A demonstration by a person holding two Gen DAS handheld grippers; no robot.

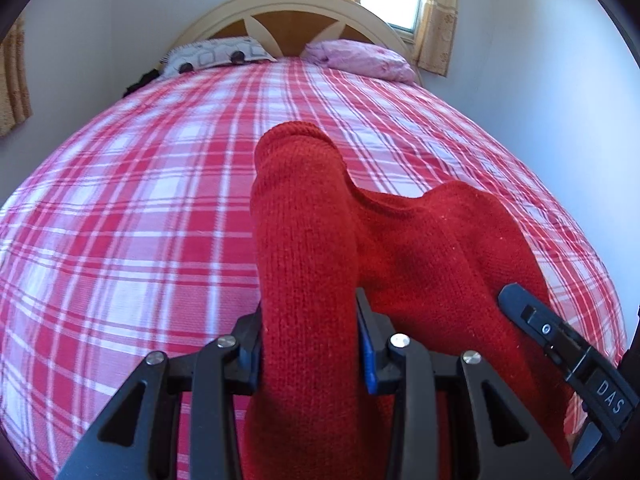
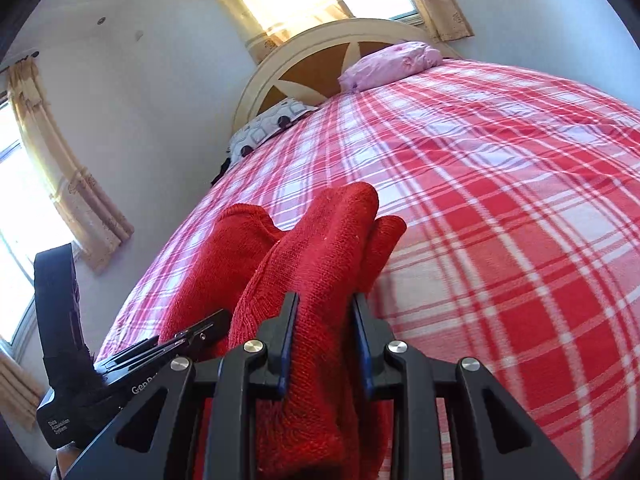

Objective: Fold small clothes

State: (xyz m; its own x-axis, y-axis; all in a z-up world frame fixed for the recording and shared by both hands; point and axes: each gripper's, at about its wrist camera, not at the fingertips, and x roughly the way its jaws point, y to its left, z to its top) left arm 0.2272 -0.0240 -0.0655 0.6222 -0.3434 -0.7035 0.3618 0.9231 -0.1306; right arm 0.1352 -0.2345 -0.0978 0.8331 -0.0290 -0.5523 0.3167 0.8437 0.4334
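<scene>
Left gripper [image 1: 308, 344] pinching a bunched fold of the red knitted garment [image 1: 420, 248], jaws pressed in on the wool from both sides, probably to keep one edge or corner taut while lifting it off the checked bedspread [image 1: 140, 208]. From that grip, a thick roll of knit pointing forward and slightly up toward the headboard [image 1: 288, 12], long axis roughly along the fingers and the length of the bed; rest of the cloth sagging rightward in a dip between the two tools. Right gripper [image 2: 325, 340] likewise clamped on a wad of the same garment, blue pads [image 2: 289, 344] squeezing several layers, the bundle again aimed ahead toward the pillows [image 2: 392, 62]. Held so, seemingly, to stretch the piece between two grips, raised over the near part of the bed, ready for spreading flat or doubling over; hard to tell whether any lower hem touches the bedspread
</scene>
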